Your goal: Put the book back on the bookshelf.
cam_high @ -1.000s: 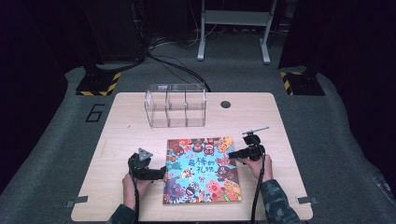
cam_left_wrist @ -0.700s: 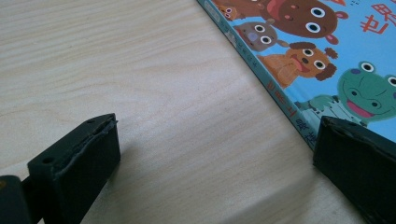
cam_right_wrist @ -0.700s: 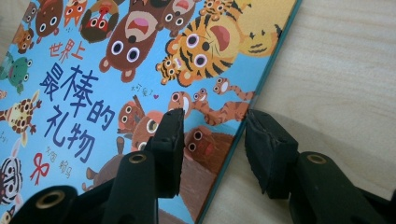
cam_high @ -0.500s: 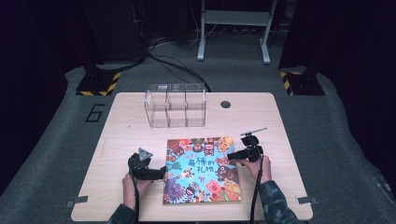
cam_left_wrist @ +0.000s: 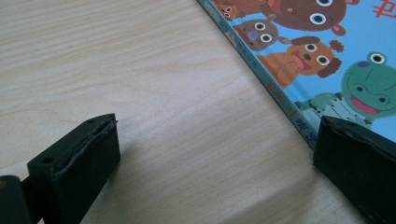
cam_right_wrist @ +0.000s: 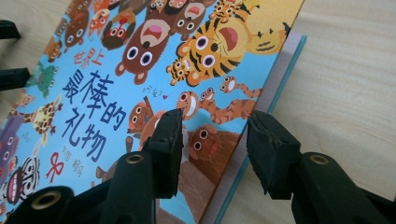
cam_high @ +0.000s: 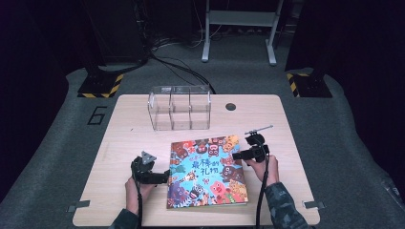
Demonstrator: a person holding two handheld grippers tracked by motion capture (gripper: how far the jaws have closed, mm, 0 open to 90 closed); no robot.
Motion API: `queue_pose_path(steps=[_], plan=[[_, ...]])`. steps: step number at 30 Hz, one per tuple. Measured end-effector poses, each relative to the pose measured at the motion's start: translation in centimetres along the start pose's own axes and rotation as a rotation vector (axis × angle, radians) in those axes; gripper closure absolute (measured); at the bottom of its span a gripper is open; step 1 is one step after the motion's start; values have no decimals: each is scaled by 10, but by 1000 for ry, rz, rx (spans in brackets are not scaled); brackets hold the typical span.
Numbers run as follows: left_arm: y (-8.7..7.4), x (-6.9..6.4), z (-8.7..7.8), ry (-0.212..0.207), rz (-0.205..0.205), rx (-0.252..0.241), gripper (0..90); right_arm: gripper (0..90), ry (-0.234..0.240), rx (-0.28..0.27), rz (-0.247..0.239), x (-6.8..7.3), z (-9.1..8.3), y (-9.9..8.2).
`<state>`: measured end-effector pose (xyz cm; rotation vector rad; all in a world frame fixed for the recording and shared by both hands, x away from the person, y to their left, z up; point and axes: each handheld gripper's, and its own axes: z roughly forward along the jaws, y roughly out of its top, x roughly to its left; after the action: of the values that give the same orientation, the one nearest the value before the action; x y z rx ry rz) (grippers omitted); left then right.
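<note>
The picture book (cam_high: 206,171) lies flat on the light wooden counter (cam_high: 119,143), near the front edge and a little right of the middle, slightly turned. Its blue cover shows many cartoon animals and Chinese writing; in the right gripper view the large dark blue characters read 最棒的礼物 (cam_right_wrist: 91,116), with smaller characters 世界上 above them. There is also small writing along the spine (cam_left_wrist: 280,93), too blurred to read.

The left gripper (cam_high: 162,177) is released, with its jaws wide apart: one jaw is on the bare wood and the other is at the spine edge of the book. The right gripper (cam_high: 237,156) is also released; its jaws stand on both sides of the book's right edge, where the cover seems lifted a little from the pages. I cannot tell if the jaws touch the cover.

Behind the book stands a clear plastic box (cam_high: 180,107) with compartments. A small dark round hole (cam_high: 231,106) is in the counter near the back. On the grey floor at the left a number 6 (cam_high: 98,115) is painted. Black cables (cam_high: 176,67) run over the floor, and two black bases with yellow-black stripes (cam_high: 100,86) stand at both sides. The room behind is very dark, and only a grey metal frame (cam_high: 239,28) can be made out.
</note>
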<state>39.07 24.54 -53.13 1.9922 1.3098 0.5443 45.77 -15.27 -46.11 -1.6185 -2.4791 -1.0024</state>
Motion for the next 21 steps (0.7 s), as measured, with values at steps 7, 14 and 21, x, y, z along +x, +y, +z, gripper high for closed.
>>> queue_pose_path(steps=[7,14,21], plan=[[0,0,0,-10,20,10,1,536,29,-41,-20,9,-16,11],[0,0,0,-12,15,3,0,479,64,-60,-18,13,-13,19],[0,0,0,-12,15,3,0,515,112,-74,-9,13,-15,18]])
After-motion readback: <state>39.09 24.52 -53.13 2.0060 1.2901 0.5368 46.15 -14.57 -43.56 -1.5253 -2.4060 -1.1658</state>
